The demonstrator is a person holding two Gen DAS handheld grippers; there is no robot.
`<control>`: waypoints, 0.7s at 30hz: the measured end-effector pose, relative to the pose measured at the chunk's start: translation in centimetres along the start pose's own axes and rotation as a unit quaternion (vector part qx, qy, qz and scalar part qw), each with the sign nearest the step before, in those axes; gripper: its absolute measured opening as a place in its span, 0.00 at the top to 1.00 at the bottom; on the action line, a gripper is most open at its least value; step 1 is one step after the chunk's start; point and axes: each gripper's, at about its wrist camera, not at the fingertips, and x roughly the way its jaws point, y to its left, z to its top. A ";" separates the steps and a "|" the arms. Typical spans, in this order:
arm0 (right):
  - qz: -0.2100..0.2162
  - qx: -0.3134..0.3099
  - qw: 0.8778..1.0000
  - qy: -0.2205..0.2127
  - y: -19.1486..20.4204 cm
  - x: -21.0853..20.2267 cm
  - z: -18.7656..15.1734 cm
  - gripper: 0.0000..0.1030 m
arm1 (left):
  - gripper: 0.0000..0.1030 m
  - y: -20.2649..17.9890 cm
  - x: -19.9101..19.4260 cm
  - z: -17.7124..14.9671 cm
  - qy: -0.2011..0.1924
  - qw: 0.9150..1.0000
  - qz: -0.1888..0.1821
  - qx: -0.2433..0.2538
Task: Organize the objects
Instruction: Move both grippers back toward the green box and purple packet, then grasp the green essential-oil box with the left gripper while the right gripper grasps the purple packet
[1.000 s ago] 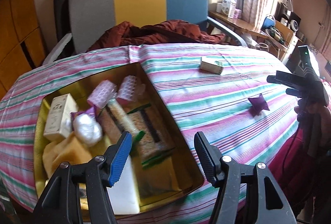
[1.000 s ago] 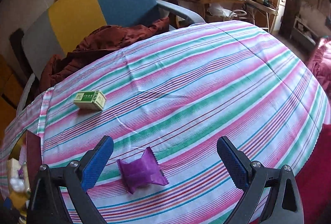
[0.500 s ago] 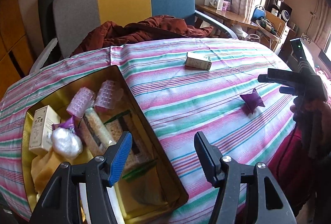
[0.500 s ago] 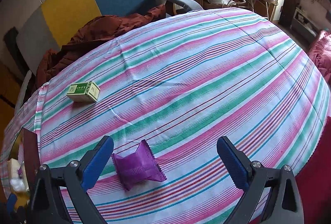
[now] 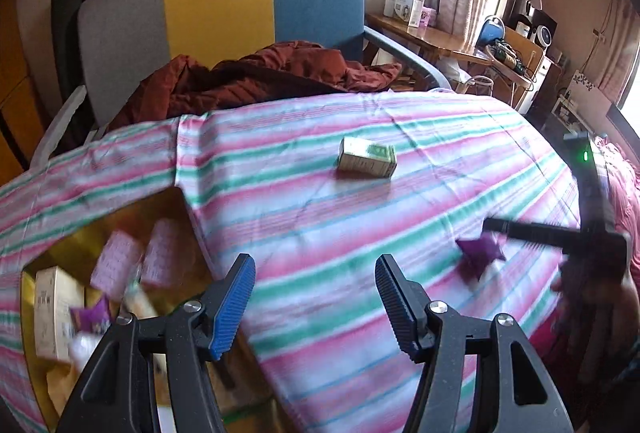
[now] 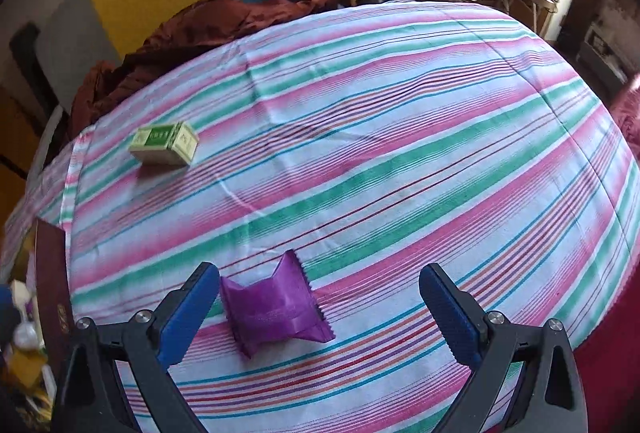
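A purple snack packet lies on the striped tablecloth, just inside my right gripper, close to its left finger; the gripper is open and empty. The same packet appears blurred in the left wrist view, under the right gripper's fingers. A green and cream small box lies further back on the cloth. My left gripper is open and empty, hovering over the cloth beside the gold tin. The tin holds pink packets, a cream box and other items.
A grey, yellow and blue chair with a rust-red jacket stands behind the table. A wooden desk with clutter is at the back right. The tin's dark red wall shows at the right wrist view's left edge.
The left gripper swung right, away from the tin and over the cloth. The right gripper moved forward, so the purple packet now lies between its fingers. Both stayed open.
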 end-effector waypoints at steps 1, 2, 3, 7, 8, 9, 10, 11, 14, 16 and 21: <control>0.001 -0.007 1.000 0.004 0.3 0.2 0.0 0.02 | 0.38 -0.1 0.5 0.6 0.001 1.000 -0.003 0.000; 0.001 -0.013 1.000 0.007 0.5 0.3 -0.1 0.02 | 0.38 -0.2 1.0 1.1 0.005 1.000 -0.008 -0.004; 0.002 -0.017 1.000 0.010 0.7 0.4 -0.2 0.02 | 0.38 -0.2 1.6 1.6 0.012 1.000 -0.012 -0.010; 0.009 -0.016 1.000 0.010 0.5 0.3 -0.1 0.02 | 0.34 -0.9 3.8 2.9 0.026 1.000 -0.009 -0.008; 0.011 -0.014 1.000 0.010 0.5 0.3 -0.1 0.02 | 0.31 -1.0 4.3 3.1 0.032 0.999 -0.013 -0.009; 0.013 -0.012 1.000 0.009 0.4 0.3 -0.1 0.02 | 0.30 -1.1 4.9 3.3 0.042 0.999 -0.021 -0.013; 0.015 -0.011 1.000 0.008 0.4 0.3 -0.1 0.02 | 0.30 -1.2 5.6 3.6 0.049 0.998 -0.029 -0.021; 0.017 -0.011 1.000 0.008 0.5 0.3 -0.1 0.02 | 0.29 -1.4 6.1 3.9 0.055 0.998 -0.034 -0.026; 0.023 -0.013 1.000 0.005 0.6 0.0 -0.1 0.02 | 0.27 -2.0 7.7 4.8 0.068 0.995 -0.055 -0.042; 0.027 -0.014 1.000 0.002 0.7 -0.1 -0.1 0.02 | 0.25 -2.5 8.8 5.4 0.078 0.993 -0.067 -0.053; 0.045 -0.008 0.999 -0.001 0.6 -0.4 -0.1 0.02 | 0.18 -4.2 12.0 7.3 0.072 0.996 -0.039 -0.041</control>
